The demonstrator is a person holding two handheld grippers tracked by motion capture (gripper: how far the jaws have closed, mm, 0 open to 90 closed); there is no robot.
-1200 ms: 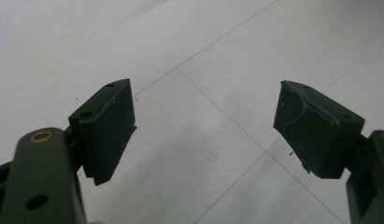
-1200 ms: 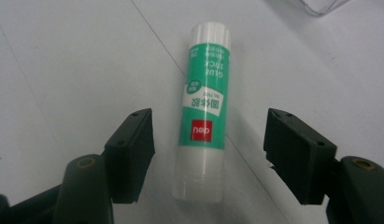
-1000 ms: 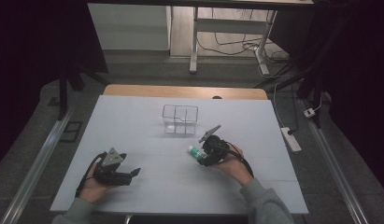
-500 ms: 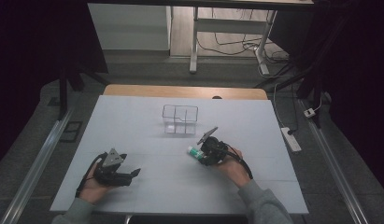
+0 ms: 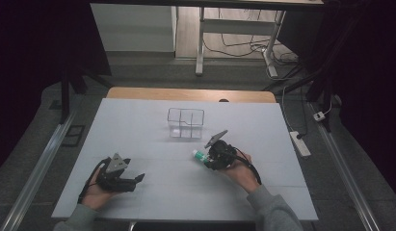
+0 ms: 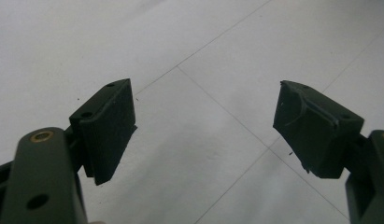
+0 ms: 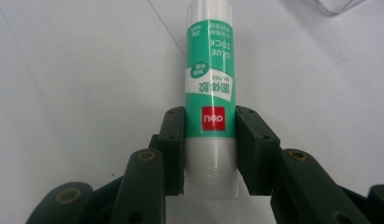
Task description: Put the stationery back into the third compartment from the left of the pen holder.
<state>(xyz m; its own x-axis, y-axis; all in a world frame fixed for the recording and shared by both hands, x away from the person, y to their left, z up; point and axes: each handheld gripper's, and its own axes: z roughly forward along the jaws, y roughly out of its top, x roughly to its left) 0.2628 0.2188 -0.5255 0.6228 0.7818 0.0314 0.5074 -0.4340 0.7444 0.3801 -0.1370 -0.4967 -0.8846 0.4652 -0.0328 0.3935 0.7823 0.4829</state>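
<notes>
Right gripper clamps the glue stick; left gripper gapes empty. Next, probably the clear organizer.

Glue stick on table, just before wire rack, right of centre.

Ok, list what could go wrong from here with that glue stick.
1. The right tongs pinch the glue stick near one end, so most of it overhangs; it may pivot or slip.
2. The clear divided organizer looks light; a nudge might shift it.
3. The left tongs are open and too far off to help.
</notes>
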